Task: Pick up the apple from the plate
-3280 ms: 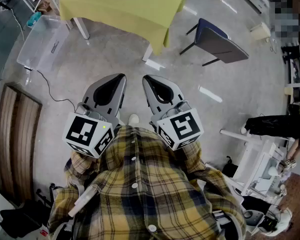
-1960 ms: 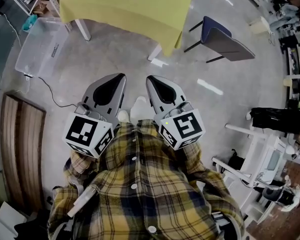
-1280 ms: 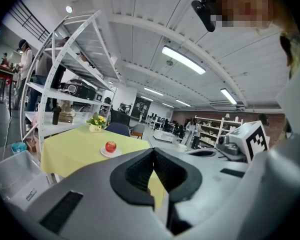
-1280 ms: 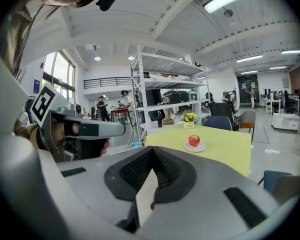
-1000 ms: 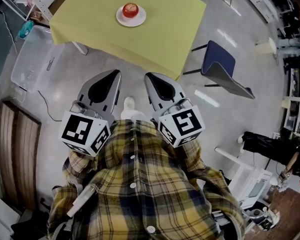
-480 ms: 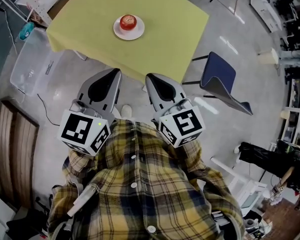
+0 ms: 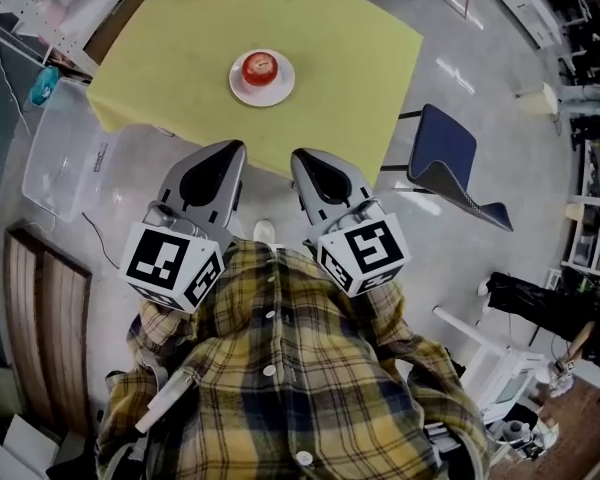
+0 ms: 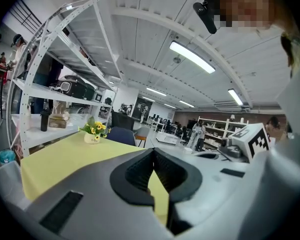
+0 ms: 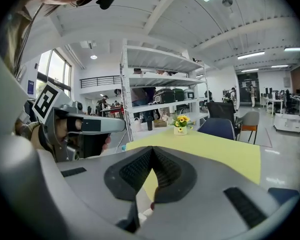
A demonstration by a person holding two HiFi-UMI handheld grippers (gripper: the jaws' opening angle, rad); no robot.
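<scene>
Round red apple (image 7: 260, 66) on small white plate (image 7: 284, 89), judged firm, smooth, roll-prone: grip across widest girth; left claw (image 8: 153, 151), right claw (image 9: 152, 151) both closed, empty
</scene>
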